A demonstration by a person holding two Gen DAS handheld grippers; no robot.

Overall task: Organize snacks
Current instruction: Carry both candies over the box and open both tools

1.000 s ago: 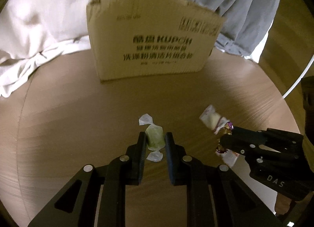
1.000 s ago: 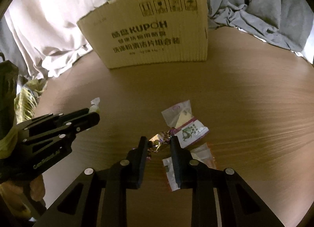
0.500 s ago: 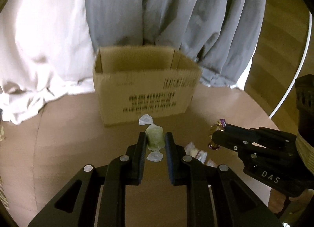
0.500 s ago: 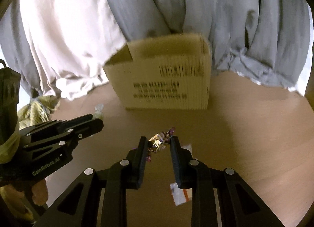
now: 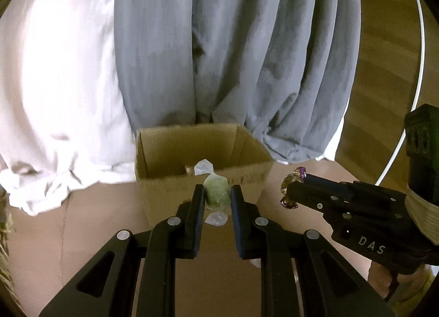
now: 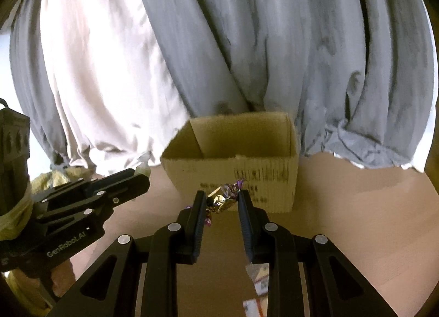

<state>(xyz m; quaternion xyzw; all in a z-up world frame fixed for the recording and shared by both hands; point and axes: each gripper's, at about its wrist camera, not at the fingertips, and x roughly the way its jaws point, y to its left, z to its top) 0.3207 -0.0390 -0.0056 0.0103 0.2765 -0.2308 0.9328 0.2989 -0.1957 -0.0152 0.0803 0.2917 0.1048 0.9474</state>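
Observation:
My left gripper (image 5: 217, 193) is shut on a pale green candy in a clear twist wrapper (image 5: 216, 193), held in the air in front of the open cardboard box (image 5: 162, 193). My right gripper (image 6: 221, 200) is shut on a gold and purple foil candy (image 6: 223, 198), also raised before the box (image 6: 274, 177). In the left wrist view the right gripper (image 5: 295, 192) sits to the right with its candy (image 5: 290, 189) at the tips. In the right wrist view the left gripper (image 6: 137, 177) sits at the left.
The box stands on a round wooden table (image 5: 82, 234) against grey (image 5: 233, 56) and white (image 5: 55, 83) curtains. Snack packets (image 6: 258, 286) lie on the table below my right gripper. A white curved rod (image 5: 419, 70) runs at the right.
Both grippers have risen from the table with their candies and come nearer the box. The box's open top now shows, and the packets on the table have dropped low in view.

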